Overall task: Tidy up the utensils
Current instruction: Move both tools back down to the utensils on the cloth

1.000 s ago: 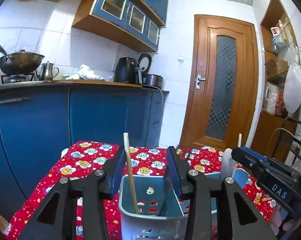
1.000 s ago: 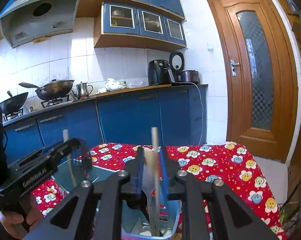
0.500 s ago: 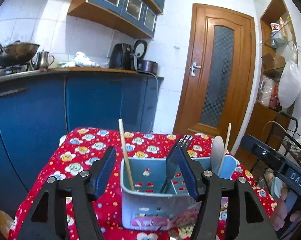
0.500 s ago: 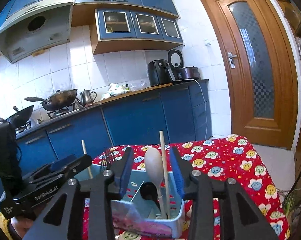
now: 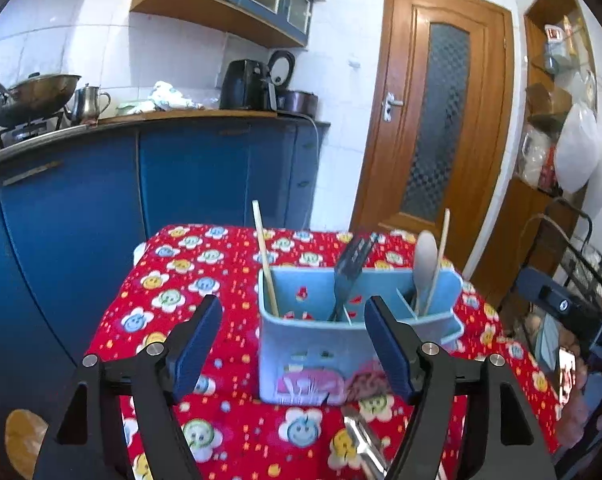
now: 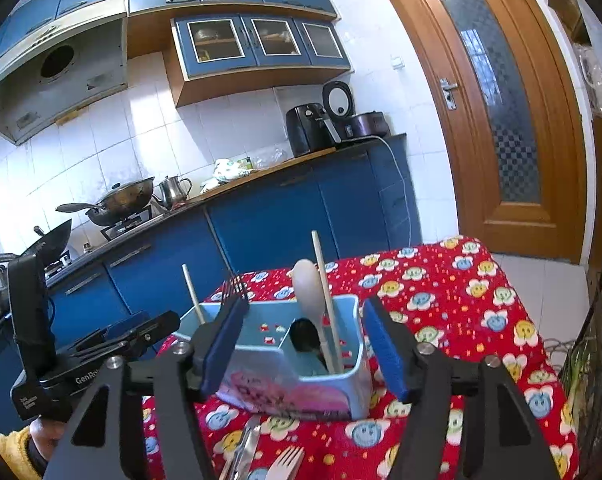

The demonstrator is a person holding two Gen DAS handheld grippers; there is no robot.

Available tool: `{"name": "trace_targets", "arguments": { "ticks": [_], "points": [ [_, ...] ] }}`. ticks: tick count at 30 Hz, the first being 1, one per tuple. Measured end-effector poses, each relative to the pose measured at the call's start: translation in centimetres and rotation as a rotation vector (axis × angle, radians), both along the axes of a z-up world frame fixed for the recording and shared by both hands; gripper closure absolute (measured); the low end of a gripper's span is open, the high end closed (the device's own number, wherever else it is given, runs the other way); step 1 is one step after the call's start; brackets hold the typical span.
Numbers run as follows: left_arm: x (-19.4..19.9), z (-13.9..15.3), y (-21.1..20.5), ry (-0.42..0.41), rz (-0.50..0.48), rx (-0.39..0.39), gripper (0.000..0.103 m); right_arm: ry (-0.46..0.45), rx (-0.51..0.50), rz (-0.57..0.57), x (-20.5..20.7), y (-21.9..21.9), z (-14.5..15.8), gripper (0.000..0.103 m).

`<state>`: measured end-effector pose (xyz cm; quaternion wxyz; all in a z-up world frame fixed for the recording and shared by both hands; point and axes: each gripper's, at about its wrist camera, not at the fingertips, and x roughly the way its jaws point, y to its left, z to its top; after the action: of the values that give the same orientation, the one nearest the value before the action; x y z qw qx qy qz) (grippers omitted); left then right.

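Left gripper (image 5: 293, 340): jaws have just been opening and stand wide apart, nothing pressed between them; the caddy sits just beyond.
Right gripper (image 6: 305, 344): jaws likewise have just been opening, empty, framing the caddy's right end.
Utensil caddy (image 5: 301, 360): light blue, upright on the table, holding a chopstick (image 5: 264, 258), a dark fork (image 5: 351, 268), a white spoon (image 5: 424, 264) and a second chopstick (image 5: 437, 260).
Loose cutlery: a metal piece (image 5: 361, 440) and a fork (image 6: 283, 464) lie on the cloth near the caddy, not yet sorted.
Risk: I judge the light caddy could tip if a finger clips its rim or a tall handle.
Risk, pickup: flat metal on soft cloth may slip from the pads.
Surface: red flower-print tablecloth (image 5: 189, 280).
Room: blue kitchen cabinets (image 5: 101, 200), wok (image 5: 33, 96), wooden door (image 5: 441, 120).
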<state>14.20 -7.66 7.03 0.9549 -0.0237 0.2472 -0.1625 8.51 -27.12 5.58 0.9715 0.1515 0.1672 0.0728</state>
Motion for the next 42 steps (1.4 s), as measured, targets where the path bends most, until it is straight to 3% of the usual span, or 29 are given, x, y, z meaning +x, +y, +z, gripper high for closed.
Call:
{"name": "trace_targets", "arguments": {
  "ticks": [10, 30, 42],
  "points": [
    [-1.9, -1.1, 0.1, 0.12, -0.022, 0.047, 0.027, 0.051, 0.019, -0.038, -2.8, -0.1, -0.8, 0.032],
    [-4.2, -5.8, -1.9, 0.361, -0.089, 0.16, 0.027, 0.215, 0.023, -0.084, -6.0, -1.2, -5.5, 0.03],
    [-6.1, -8.1, -3.6, 0.512, -0.146, 0.23, 0.027, 0.236, 0.037, -0.085, -6.9, -1.9, -6.5, 0.03]
  ]
}}
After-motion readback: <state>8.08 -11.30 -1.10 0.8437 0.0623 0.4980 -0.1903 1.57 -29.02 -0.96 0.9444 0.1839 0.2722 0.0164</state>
